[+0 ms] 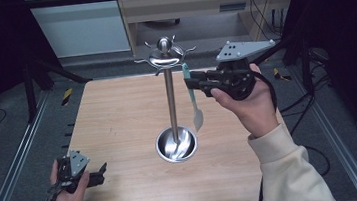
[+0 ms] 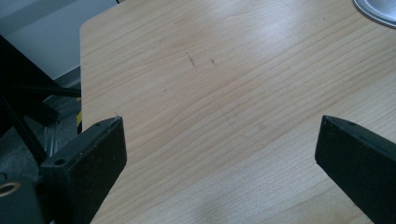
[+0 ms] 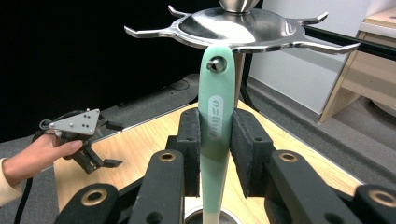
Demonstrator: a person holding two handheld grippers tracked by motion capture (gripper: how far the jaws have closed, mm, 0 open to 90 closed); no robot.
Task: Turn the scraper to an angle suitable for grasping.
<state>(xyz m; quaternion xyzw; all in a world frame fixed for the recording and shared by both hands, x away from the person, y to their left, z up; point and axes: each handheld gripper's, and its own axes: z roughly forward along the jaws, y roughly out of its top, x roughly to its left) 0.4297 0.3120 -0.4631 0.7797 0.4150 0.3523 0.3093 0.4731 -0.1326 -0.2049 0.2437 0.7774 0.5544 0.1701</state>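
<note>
High view: wooden surface (image 1: 119, 127) with a steel utensil stand (image 1: 170, 101) at centre, round dish base, thin upright pole, hooked crown with ball knob on top. Mint-green spatula (image 1: 194, 99) hangs just right of the pole, handle up at the crown, pale translucent blade down, blade end above the base's right rim. Right gripper (image 1: 196, 84) held level in the person's right hand (image 1: 247, 101), cream sleeve, grey three-cornered plate on top, jaws pointing left at the spatula handle. Right gripper view: spatula (image 3: 215, 126) handle is smooth mint green, white oval logo mid-handle, round hole at top with a hook (image 3: 215, 64) of the stand through it; handle fades paler toward the bottom. Right gripper (image 3: 216, 140) jaws narrow, both black pads pressed on the handle's two sides below the logo, clamped on it. Left gripper (image 1: 96, 178) low at the near-left corner of the surface in the left hand (image 1: 68, 192), well apart from the stand. Left gripper view: jaws wide, nothing between them, bare wood grain beyond, rim of the stand base (image 2: 378, 10) at top right.
</note>
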